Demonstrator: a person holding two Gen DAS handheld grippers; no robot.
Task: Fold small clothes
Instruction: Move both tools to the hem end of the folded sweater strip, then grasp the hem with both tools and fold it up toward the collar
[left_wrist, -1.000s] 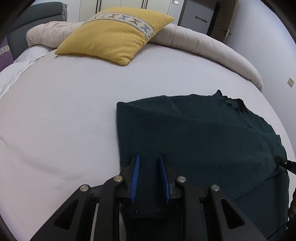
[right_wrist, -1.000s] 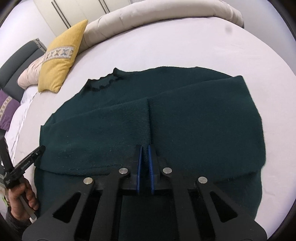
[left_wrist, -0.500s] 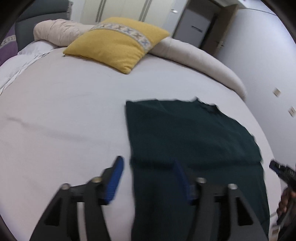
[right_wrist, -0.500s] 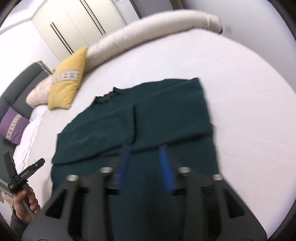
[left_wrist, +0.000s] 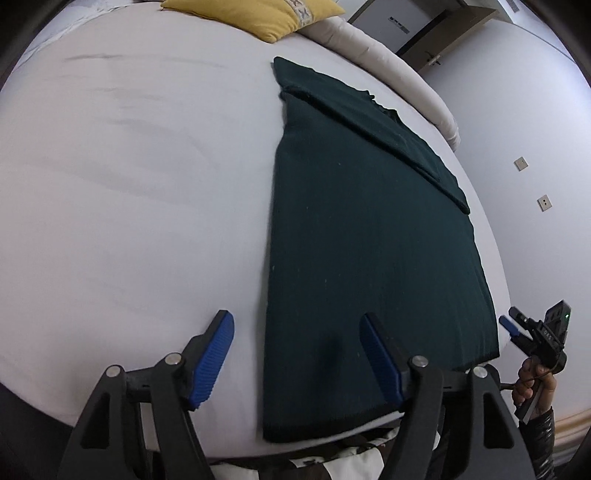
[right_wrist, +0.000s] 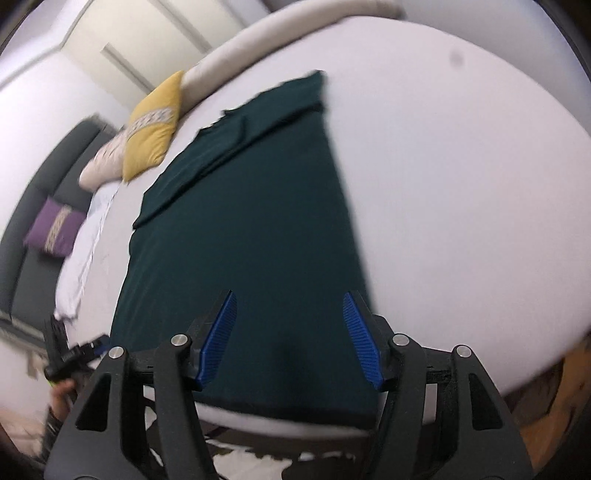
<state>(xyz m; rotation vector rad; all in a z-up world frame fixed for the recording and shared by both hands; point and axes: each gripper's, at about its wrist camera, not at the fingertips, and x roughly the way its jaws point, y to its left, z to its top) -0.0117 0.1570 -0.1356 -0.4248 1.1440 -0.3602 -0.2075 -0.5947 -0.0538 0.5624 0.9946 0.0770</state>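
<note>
A dark green sweater (left_wrist: 369, 240) lies flat on the white bed (left_wrist: 129, 184), its sleeves folded across the far, collar end. My left gripper (left_wrist: 295, 321) hovers over the sweater's near left corner. Its jaws are opening; the cloth's left edge runs between them, and the pads do not press on it. In the right wrist view my right gripper (right_wrist: 290, 295) stands open above the near hem of the sweater (right_wrist: 251, 221), nothing pinched. Each view catches the other hand-held gripper at its edge: the right gripper (left_wrist: 517, 328) and the left gripper (right_wrist: 74, 354).
A yellow pillow (left_wrist: 258, 14) and a long beige bolster (left_wrist: 388, 55) lie at the bed's far side. A purple cushion (right_wrist: 55, 229) rests on a dark sofa to the left. The bed's near edge sits just below both grippers.
Both grippers have let go of the sweater cloth, opened, and drawn back from its middle to the near hem. The sweater now lies stretched out ahead of them.
</note>
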